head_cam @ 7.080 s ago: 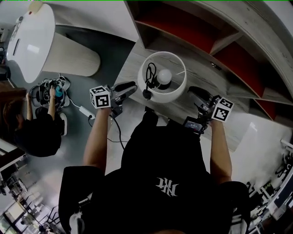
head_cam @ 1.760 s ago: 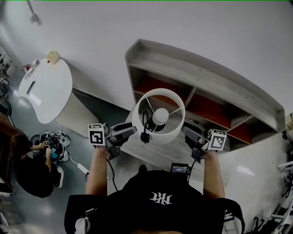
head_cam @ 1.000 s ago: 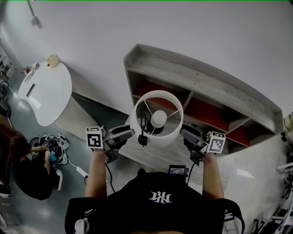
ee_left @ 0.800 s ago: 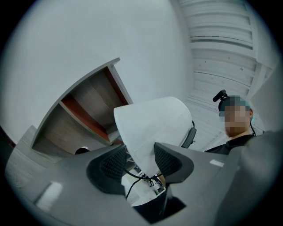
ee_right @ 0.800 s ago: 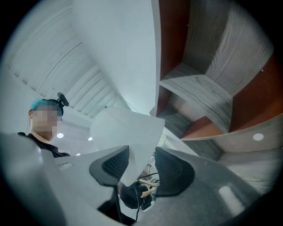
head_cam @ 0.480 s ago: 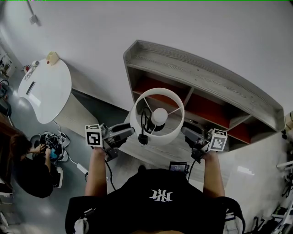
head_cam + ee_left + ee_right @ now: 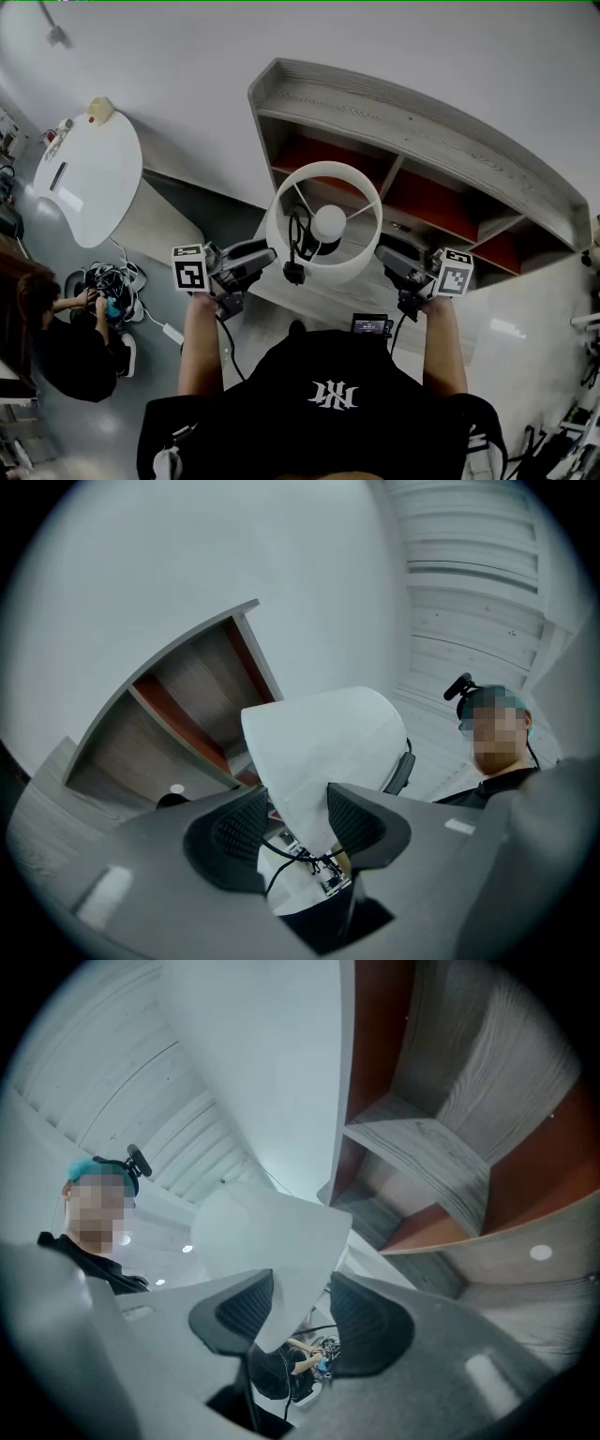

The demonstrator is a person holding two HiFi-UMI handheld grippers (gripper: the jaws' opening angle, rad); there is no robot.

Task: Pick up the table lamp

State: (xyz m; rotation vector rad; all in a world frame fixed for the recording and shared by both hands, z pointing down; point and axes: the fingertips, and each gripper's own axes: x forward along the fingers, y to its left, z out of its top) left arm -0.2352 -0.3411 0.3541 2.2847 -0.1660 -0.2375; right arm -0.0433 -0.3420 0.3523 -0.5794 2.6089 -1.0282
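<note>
Table lamp [image 7: 323, 274] held up in the air between both claws, above a grey wood-grain shelf [image 7: 422, 131] with red back panels. Shade is a smooth white drum with a round bulb [image 7: 328, 223] inside. Left claw [image 7: 267, 255] is clamped on the shade's left wall, right claw [image 7: 382, 255] on its right wall. A black cord [image 7: 296, 248] loops inside the shade.

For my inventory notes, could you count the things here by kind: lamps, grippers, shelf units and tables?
Lamp: 1
Grippers: 2 (left gripper, right gripper)
Shelf: 1
Table: 1
Total: 5
</note>
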